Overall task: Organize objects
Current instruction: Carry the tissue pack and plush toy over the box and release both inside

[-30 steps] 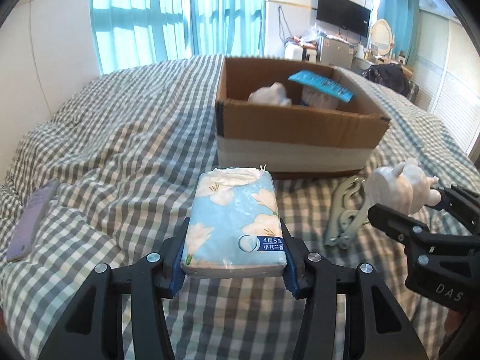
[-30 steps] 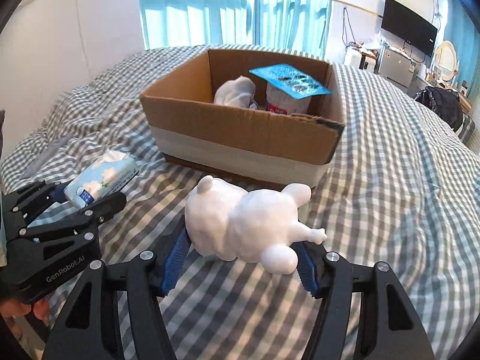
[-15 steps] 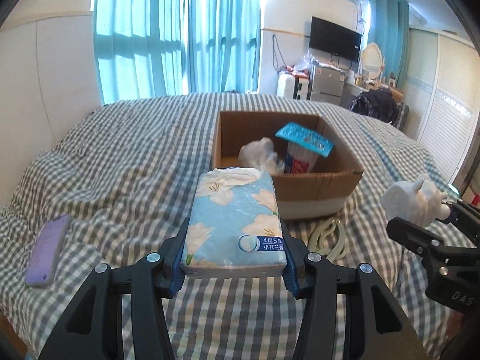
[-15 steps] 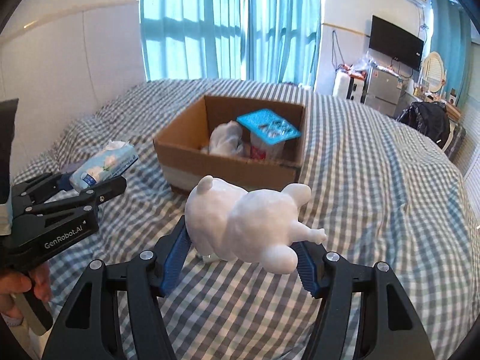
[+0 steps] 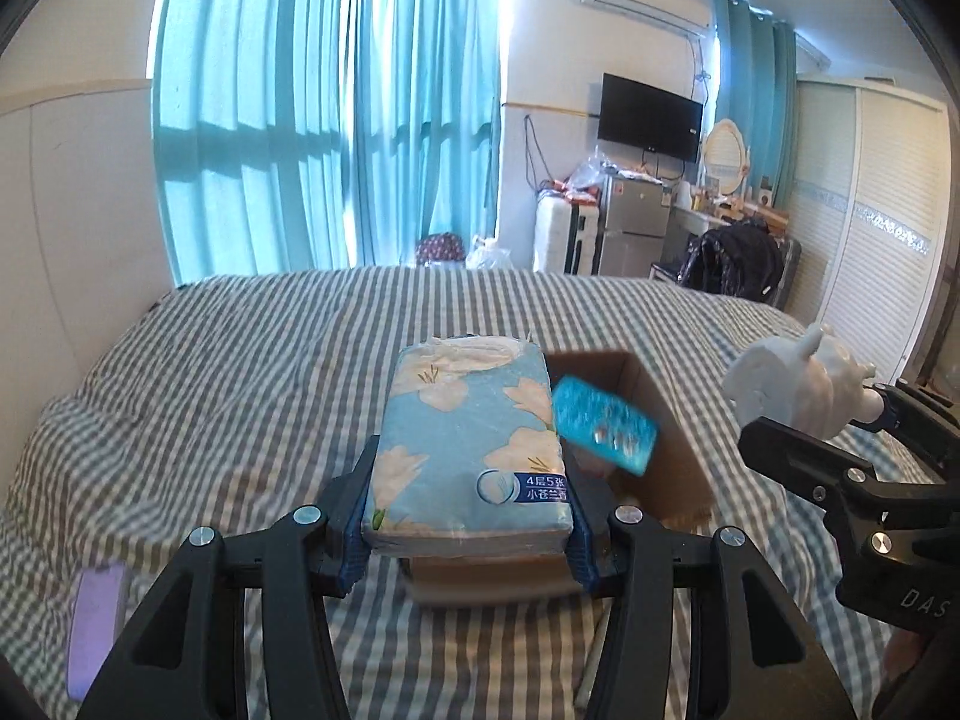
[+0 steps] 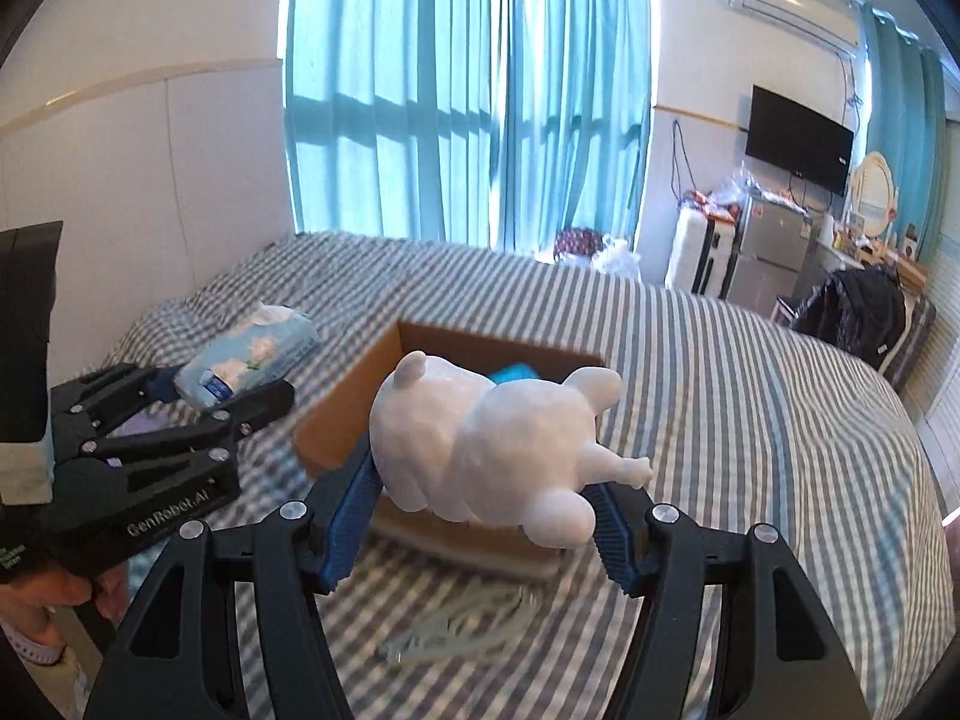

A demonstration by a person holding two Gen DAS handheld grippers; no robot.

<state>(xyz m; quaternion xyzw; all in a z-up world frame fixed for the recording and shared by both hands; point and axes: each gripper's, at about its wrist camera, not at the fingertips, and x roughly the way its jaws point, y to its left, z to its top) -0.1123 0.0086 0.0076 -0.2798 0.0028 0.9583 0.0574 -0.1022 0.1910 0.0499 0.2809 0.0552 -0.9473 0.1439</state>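
My left tongs [image 5: 468, 540] clench a blue floral tissue pack [image 5: 471, 450], my right tongs [image 6: 486, 531] a white plaster animal figurine [image 6: 486, 444], the open brown cardboard box [image 6: 342, 414] just beyond both.

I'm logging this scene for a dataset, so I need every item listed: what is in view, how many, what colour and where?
tissue pack: 1, light blue with white flowers, held between the left gripper's fingers
figurine: 1, white, held between the right gripper's fingers
box: 1, brown cardboard, open, on the bed
blue pack: 1, blue, sticking up in the box
hanger: 1, pale green, on the bed in front of the box
phone: 1, lilac, on the bed at far left
bed: 1, grey-white check cover
left gripper: 1, black, blue pads
right gripper: 1, black, blue pads
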